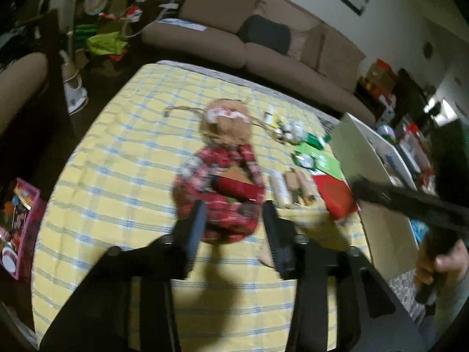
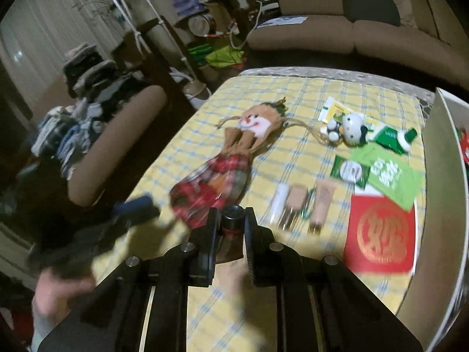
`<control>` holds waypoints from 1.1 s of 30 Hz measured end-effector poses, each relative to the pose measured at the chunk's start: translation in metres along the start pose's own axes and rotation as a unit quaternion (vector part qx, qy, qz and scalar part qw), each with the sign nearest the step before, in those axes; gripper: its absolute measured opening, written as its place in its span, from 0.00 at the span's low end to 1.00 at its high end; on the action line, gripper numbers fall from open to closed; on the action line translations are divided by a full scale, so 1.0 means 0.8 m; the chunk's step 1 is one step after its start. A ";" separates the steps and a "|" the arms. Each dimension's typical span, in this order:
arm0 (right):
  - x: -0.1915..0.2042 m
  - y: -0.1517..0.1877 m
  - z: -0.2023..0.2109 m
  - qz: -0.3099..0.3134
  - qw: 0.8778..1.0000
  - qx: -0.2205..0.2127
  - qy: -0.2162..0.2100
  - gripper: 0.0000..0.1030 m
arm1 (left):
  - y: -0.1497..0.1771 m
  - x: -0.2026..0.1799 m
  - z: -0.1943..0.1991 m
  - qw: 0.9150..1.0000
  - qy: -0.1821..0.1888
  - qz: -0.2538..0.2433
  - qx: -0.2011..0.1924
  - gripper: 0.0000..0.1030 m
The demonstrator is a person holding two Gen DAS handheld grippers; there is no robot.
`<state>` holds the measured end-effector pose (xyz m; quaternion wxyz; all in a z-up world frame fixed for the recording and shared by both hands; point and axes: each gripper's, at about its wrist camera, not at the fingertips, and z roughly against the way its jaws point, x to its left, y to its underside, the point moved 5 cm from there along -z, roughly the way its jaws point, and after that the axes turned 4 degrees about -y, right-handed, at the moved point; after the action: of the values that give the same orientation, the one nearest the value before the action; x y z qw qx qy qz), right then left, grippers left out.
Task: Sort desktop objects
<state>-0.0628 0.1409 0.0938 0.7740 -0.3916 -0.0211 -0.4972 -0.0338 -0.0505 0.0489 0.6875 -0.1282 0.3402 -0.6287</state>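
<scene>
A snowman doll [image 1: 225, 170] in a red plaid dress lies on the yellow checked tablecloth [image 1: 117, 176]; it also shows in the right wrist view [image 2: 234, 158]. My left gripper [image 1: 234, 220] is open and empty just above the doll's skirt. My right gripper [image 2: 231, 220] is shut on a dark red tube with a black cap [image 2: 232, 220], held above the table near the skirt. That tube also shows in the left wrist view [image 1: 239, 189], over the doll.
Right of the doll lie cosmetic tubes [image 2: 296, 205], a red envelope [image 2: 381, 234], green packets [image 2: 387, 173] and a white cat figure [image 2: 353, 126]. An open cardboard box [image 2: 442, 176] stands at the table's right edge. A sofa [image 2: 351, 38] is behind.
</scene>
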 end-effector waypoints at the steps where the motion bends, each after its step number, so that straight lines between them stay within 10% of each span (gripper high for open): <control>1: 0.003 0.007 0.007 0.001 1.000 -0.001 -0.001 0.15 | -0.001 0.010 0.000 1.000 -0.003 0.010 -0.001 0.40; 13: 0.010 0.083 0.025 -0.018 0.999 0.012 -0.025 0.15 | -0.019 0.002 -0.011 1.000 0.010 0.002 -0.022 0.54; 22: 0.006 0.097 0.046 -0.010 1.000 0.001 -0.020 0.15 | -0.053 -0.030 -0.091 0.995 0.033 0.008 0.099 0.53; 27: 0.007 0.107 0.054 -0.007 0.999 -0.007 -0.031 0.15 | -0.045 -0.032 -0.127 0.988 0.033 0.028 0.148 0.12; 33: 0.005 0.120 0.062 -0.005 0.999 -0.005 -0.032 0.15 | -0.029 -0.042 -0.136 0.987 -0.011 0.019 0.162 0.22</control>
<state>0.0327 0.1882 0.0738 0.7684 -0.4112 -0.0454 -0.4882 -0.1192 0.0046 -0.0067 0.7149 -0.0155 0.2287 -0.6606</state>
